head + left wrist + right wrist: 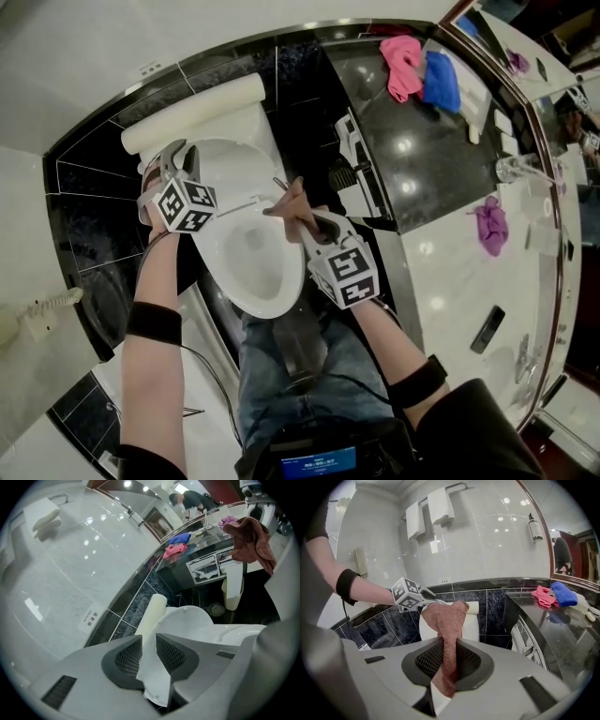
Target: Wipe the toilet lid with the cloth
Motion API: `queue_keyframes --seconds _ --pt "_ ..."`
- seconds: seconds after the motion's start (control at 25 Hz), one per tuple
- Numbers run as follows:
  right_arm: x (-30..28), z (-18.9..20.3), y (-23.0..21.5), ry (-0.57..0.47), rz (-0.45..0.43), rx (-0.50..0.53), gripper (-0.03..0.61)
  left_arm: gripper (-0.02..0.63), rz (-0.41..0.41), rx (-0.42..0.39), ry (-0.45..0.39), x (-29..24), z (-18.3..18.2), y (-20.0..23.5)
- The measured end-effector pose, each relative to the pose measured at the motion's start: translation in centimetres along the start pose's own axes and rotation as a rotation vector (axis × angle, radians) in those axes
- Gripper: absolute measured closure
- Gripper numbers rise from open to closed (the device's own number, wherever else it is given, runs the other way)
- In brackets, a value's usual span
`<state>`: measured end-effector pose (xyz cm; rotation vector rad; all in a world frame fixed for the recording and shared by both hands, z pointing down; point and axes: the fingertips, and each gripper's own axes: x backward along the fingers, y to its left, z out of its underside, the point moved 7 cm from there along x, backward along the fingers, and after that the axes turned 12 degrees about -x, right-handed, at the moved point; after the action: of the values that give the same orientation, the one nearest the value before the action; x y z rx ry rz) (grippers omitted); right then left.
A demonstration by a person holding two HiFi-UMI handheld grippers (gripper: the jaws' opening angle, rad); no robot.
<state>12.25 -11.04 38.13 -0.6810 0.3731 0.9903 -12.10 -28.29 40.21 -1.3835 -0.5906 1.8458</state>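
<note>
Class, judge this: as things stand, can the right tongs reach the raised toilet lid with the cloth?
Probably yes. The right tongs grip the cloth, and the raised toilet lid stands just ahead with nothing between. The left tongs straddle the lid's top edge, covering that spot.

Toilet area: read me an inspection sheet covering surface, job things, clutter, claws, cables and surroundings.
Surface: toilet lid raised.
Job's things: brown cloth hanging from the right claw, held up in front of the lid.
Clutter: pink cloth and blue cloth on the black counter; purple cloth on the white counter.
Claws: left claw around the lid's edge, whether it presses is unclear; right claw shut on the brown cloth.
Cables: coiled cord on the wall handset.
Surroundings: black wall tiles; white towels hanging up high; white bin by the black counter.
</note>
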Motion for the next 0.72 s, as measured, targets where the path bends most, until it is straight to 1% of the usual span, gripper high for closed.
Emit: queue_keyframes --seconds 0.04,0.16,0.28,0.32,0.36,0.44,0.6,0.72 --pt "0.0 0.0 0.0 -0.001 0.001 -0.002 0.499 0.517 0.0 0.005 -0.003 0.3 0.0 0.1" --pt "0.1 0.1 0.2 -0.007 -0.003 -0.008 0.499 0.517 -0.019 0.043 -0.01 2.0 0.2 0.7" --pt "0.9 -0.1 0.1 -0.022 -0.014 -0.013 0.499 0.518 -0.049 0.078 -0.022 5.0 -0.5 1.3" --pt "1.3 -0.3 -0.1 -0.027 -0.018 -0.011 0.499 0.526 -0.062 0.098 -0.03 6.2 -1.0 1.4" --pt "1.8 -0.5 -0.4 -0.032 -0.021 -0.008 0.499 0.566 -0.077 0.129 -0.038 7.5 -1.6 1.6" --pt "3.0 -1.2 -1.4 -0.039 -0.025 -0.001 0.499 0.614 -0.101 0.219 -0.055 10.2 -3.0 1.6" --pt "6.2 -2.4 -5.5 -0.039 0.002 0.012 0.499 0.614 -0.095 0.392 -0.109 15.2 -7.4 0.6" --pt "8.9 -3.2 -9.9 -0.025 0.059 0.04 0.499 0.614 -0.086 0.564 -0.163 18.2 -10.6 -1.1"
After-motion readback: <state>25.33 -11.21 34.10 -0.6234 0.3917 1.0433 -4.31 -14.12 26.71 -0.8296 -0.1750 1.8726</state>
